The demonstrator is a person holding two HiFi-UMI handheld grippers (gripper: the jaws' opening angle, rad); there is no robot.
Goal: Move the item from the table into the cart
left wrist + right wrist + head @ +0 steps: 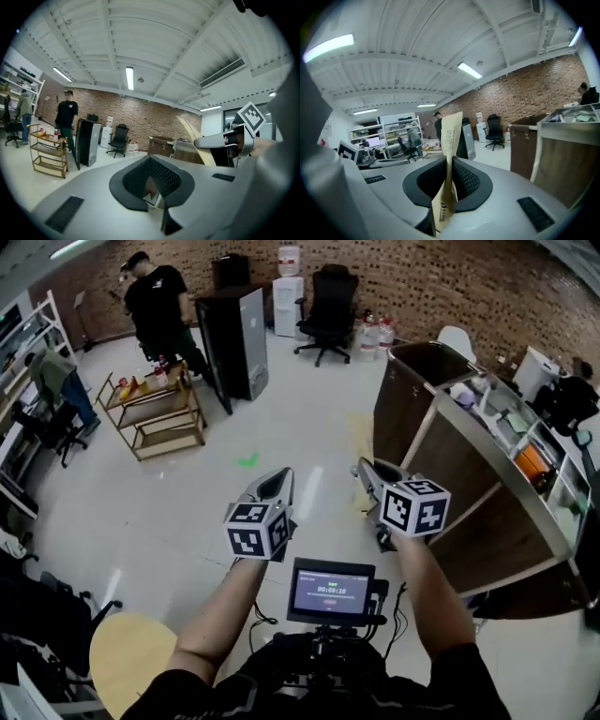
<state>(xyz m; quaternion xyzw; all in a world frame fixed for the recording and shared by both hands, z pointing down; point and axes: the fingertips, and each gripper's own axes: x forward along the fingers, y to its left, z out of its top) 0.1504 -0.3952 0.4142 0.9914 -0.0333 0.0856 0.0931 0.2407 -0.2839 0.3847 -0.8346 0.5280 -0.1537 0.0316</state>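
My right gripper (364, 474) is shut on a thin tan paper packet (451, 136) with dark print. The packet stands upright between the pads and sticks out past the tips. The left gripper view shows the same packet (197, 140) slanting up from my right gripper (225, 139). My left gripper (277, 482) is shut, and I make out nothing held in it. Both grippers are held out side by side above the pale floor. A tall brown cart with a metal rim (441, 432) stands just right of my right gripper. No table shows in any view.
A low wooden shelf trolley (155, 409) with bottles stands far left, a person in black (155, 296) beside it. A black cabinet (234, 338), an office chair (326, 301) and a water dispenser (288, 282) line the back. A round wooden top (131, 652) is near left.
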